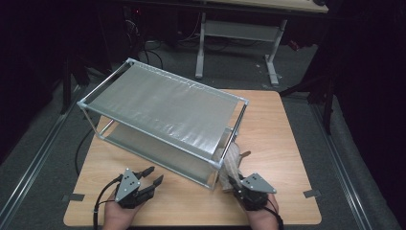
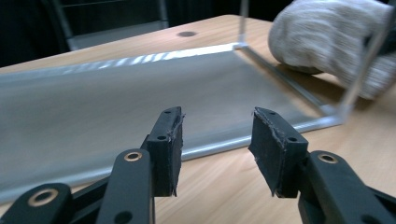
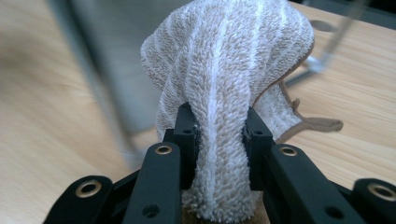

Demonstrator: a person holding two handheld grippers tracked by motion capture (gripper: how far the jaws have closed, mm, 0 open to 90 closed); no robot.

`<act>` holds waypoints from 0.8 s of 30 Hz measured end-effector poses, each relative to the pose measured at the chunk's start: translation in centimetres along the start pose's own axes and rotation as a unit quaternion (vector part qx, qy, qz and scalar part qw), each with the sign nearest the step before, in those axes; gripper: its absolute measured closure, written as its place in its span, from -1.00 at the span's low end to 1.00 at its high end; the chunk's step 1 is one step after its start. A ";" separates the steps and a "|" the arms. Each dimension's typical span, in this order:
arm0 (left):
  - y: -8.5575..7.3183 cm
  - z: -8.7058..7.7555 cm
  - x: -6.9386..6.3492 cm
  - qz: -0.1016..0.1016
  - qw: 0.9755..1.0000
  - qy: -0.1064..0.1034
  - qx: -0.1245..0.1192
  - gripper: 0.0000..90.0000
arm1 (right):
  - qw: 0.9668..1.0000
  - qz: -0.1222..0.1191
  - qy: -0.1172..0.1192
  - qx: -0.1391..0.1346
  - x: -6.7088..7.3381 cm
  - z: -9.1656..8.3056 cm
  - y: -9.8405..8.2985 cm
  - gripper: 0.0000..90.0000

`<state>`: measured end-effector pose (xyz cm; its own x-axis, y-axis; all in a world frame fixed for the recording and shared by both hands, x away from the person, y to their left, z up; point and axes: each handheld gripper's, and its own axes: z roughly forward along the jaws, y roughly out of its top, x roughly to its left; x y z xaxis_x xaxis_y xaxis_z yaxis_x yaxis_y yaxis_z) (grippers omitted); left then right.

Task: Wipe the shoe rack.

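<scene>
A two-tier metal rack [image 1: 163, 108] with grey shelves stands slantwise on the wooden table [image 1: 282, 139]. A striped beige towel [image 1: 231, 163] [image 3: 229, 74] is bunched at the rack's near right corner, and my right gripper [image 1: 235, 182] [image 3: 217, 135] is shut on it, the cloth squeezed between the pads. A brown loop [image 3: 313, 125] hangs from the towel. My left gripper [image 1: 152, 175] [image 2: 217, 140] is open with nothing between its fingers, low over the table in front of the lower shelf [image 2: 116, 107]. The towel [image 2: 327, 37] also lies at the far right of the left gripper view.
The rack's thin corner posts [image 1: 238, 127] stand beside the towel. Tape marks [image 1: 312, 193] sit near the table's front corners. A desk frame [image 1: 234, 33] stands on the floor behind the table. Bare tabletop lies to the right of the rack.
</scene>
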<state>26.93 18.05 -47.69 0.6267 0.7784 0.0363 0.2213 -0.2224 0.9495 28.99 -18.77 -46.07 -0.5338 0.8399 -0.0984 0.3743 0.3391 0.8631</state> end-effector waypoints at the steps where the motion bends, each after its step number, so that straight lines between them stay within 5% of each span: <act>1: 0.3 0.6 -0.9 0.006 1.000 -0.013 0.000 0.21 | 1.000 0.001 -0.021 0.002 -1.2 -0.4 -0.4 0.62; 9: 2.0 3.6 -4.4 0.033 0.998 -0.056 0.007 0.17 | 0.997 0.037 -0.074 0.009 -5.4 -1.3 -1.7 0.62; 16: 3.8 5.8 -6.6 0.030 0.995 -0.098 -0.008 0.17 | 0.996 0.055 -0.073 0.016 -6.7 -1.0 -2.2 0.62; 24: 6.8 8.1 -8.9 0.038 0.990 -0.129 -0.034 0.26 | 0.996 0.052 -0.069 0.020 -6.5 -0.9 -2.2 0.62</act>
<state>28.95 4.83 -44.07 0.8123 0.5822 0.0365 0.1202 -0.2282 0.9662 30.95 -25.34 -46.95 -0.3825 0.9206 -0.0789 0.4541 0.2617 0.8516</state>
